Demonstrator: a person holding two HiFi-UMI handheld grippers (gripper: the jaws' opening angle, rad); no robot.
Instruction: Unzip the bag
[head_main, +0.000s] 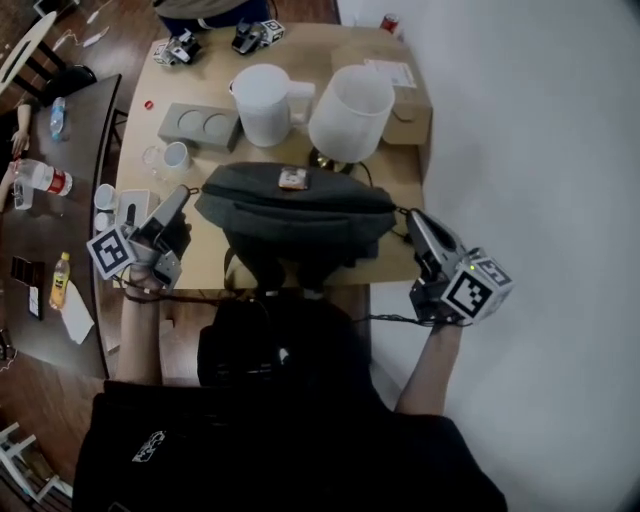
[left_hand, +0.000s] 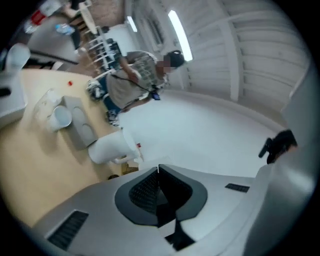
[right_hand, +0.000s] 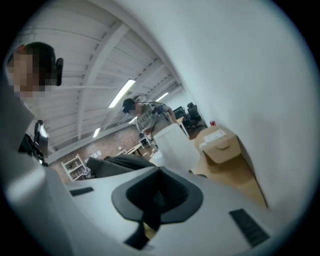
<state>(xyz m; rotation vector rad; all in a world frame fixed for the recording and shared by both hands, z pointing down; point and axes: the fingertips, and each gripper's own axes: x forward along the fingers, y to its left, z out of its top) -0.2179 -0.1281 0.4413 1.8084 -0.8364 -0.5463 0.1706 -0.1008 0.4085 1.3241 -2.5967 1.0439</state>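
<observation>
A dark grey bag (head_main: 300, 215) lies across the near edge of the wooden table (head_main: 395, 170), with a small orange item (head_main: 292, 178) on top. My left gripper (head_main: 185, 192) is just off the bag's left end, shut, with nothing between its jaws; in the left gripper view it (left_hand: 158, 170) points up and away from the bag. Close to the bag's right end is my right gripper (head_main: 410, 215), also shut and empty. The right gripper view shows its jaws (right_hand: 159, 172) closed, with the bag (right_hand: 117, 165) behind them to the left.
Behind the bag stand a white jug (head_main: 265, 100) and a white bucket (head_main: 350, 110), with a cardboard box (head_main: 405, 95) at the back right. A grey two-hole tray (head_main: 198, 125) and glass mugs (head_main: 170, 155) sit left. A dark table (head_main: 55, 200) with bottles is further left.
</observation>
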